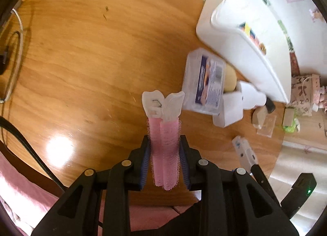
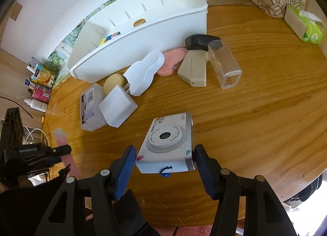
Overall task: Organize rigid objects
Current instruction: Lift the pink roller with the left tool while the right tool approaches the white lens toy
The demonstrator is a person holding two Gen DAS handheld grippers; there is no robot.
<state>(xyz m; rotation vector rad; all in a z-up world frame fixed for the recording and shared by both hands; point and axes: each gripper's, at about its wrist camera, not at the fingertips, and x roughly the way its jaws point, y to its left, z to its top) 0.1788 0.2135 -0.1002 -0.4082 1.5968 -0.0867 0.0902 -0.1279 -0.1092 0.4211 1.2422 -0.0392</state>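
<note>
My left gripper (image 1: 164,141) is shut on a pink hair-roller clip (image 1: 163,134) with clear plastic wings, held above the wooden table (image 1: 81,62). The clip also shows in the right wrist view (image 2: 62,144). My right gripper (image 2: 164,152) is open with its fingers on either side of a small white toy camera (image 2: 167,144) that lies on the table; the pads stand just apart from it. The camera also shows in the left wrist view (image 1: 244,153). A long white bin (image 2: 143,23) stands at the back with a few items inside.
Near the bin lie a clear labelled box (image 2: 91,109), a white carton (image 2: 117,107), a round beige compact (image 2: 113,82), a white case (image 2: 144,72), a pink pad (image 2: 171,61), a beige and black device (image 2: 194,66) and a clear container (image 2: 224,66). A tissue pack (image 2: 306,27) sits far right.
</note>
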